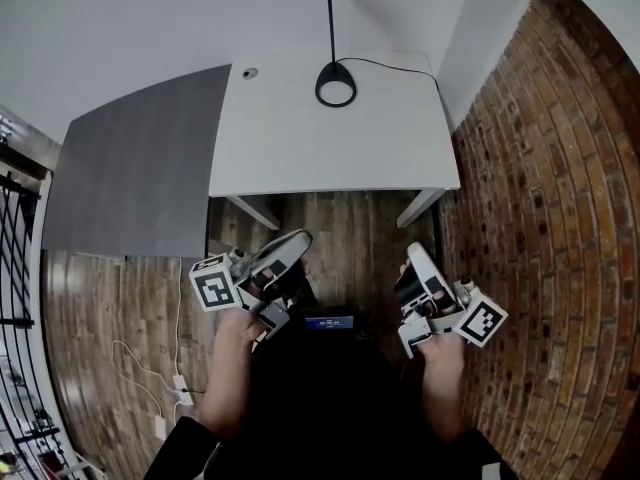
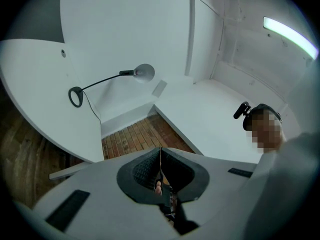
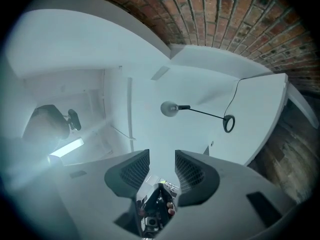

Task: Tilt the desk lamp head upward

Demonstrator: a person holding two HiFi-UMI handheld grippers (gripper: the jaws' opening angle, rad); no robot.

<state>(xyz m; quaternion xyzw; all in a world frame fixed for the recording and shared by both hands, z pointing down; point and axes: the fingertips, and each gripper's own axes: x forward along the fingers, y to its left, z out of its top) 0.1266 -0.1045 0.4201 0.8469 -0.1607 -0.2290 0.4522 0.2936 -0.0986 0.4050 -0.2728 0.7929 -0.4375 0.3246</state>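
One black desk lamp with a ring base, thin stem and pale round head [image 1: 330, 28] is counted. It is stood at the far middle of one white rectangular worktop [image 1: 300, 143]. One thin black cable [image 1: 400, 65] is run from the ring base toward the worktop's far right corner. One dark grey flat panel [image 1: 140, 168] is set against the worktop's left side. Two white worktop legs [image 1: 255, 211] are seen under the near edge, above the brown wooden plank floor [image 1: 340, 233]. One red brick wall [image 1: 560, 168] is seen at the right.

Two grippers are counted, each with two fingers. The left gripper [image 1: 298, 240] is held over the floor, short of the worktop's near edge. In the left gripper view its fingers [image 2: 145, 169] are pressed together with nothing between them. The right gripper [image 1: 415, 255] is held at the same level on the right. In the right gripper view its fingers [image 3: 132, 171] are spread wide and nothing is gripped.

The desk lamp is well apart from both pairs of fingers and is touched by neither. In the left gripper view it [image 2: 102, 81] is seen above and left of the closed tips. In the right gripper view it [image 3: 205, 113] is seen above and right of the open gap.
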